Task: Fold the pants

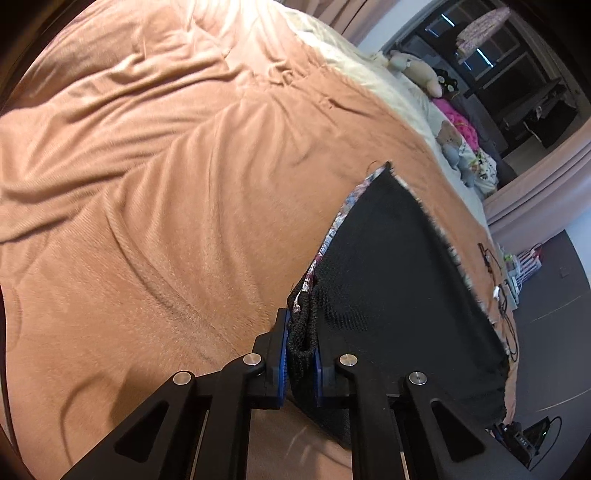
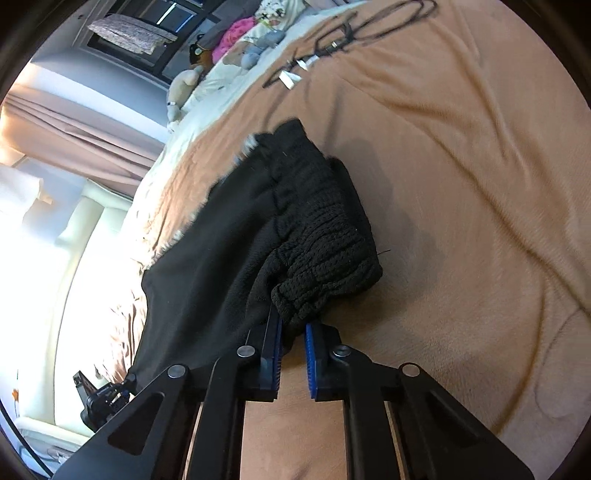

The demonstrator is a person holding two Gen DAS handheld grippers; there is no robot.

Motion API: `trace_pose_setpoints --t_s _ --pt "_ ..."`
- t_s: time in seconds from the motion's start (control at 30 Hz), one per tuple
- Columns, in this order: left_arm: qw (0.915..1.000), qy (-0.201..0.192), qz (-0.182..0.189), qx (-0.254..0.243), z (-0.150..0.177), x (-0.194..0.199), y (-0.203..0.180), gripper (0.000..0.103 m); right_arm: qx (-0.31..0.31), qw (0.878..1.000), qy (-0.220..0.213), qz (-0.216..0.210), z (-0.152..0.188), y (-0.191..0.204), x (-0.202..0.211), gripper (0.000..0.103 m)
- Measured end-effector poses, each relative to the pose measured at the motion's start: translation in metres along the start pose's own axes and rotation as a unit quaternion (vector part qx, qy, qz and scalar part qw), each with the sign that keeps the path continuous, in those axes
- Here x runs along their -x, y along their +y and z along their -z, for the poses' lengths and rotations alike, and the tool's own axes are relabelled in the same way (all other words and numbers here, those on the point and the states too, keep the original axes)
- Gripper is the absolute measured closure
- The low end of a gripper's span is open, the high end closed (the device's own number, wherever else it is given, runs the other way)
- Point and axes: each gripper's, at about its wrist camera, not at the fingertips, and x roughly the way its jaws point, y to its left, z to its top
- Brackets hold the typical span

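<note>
Black mesh knit fills the middle of both views: these are the pants [image 1: 399, 280], which we find lying on the tan bedspread [image 1: 155, 192], partly raised at the two points where we hold them. Our left gripper [image 1: 301, 347] is clamped on a bunched, ribbed fold of the waistband, the blue pads pressing the cloth from both sides. Our right gripper [image 2: 293, 332] pinches another gathered clump of the same thick elastic band at its fingertips; further back its pads stand a little apart, with the tan cover showing between them.

We see no containers on the bed itself. A pale crate-like rack on the floor at the far right of the left view is too small and blurred for us to tell what it holds.

Much of the garment is cut off or hidden: the gripper arms cover its near edge, and we cannot make out the legs or how many layers lie stacked. A patterned white and purple strip [image 1: 332, 232] runs along one edge of the black cloth; whether it is lining or print we cannot tell.

The bedspread is soft, short-napped and creased into long ridges. Dark cables [image 2: 354, 33] coil on it well apart from the pants, and plush toys [image 2: 255, 48] lie along a cream sheet at the far side
</note>
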Motion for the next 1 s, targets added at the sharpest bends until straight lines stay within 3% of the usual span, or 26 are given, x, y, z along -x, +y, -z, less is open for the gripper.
trace_pose_setpoints --t_s 0.47,1.0 --pt "0.9998 -0.002 0.019 0.007 0.021 0.071 0.001 0.092 0.019 1.000 0.015 -0.006 0.007 0.012 0.040 0.098" --pt "0.9986 -0.005 0.036 0.039 0.109 0.160 0.043 0.092 0.045 0.998 0.042 -0.008 0.034 0.009 0.098 0.098"
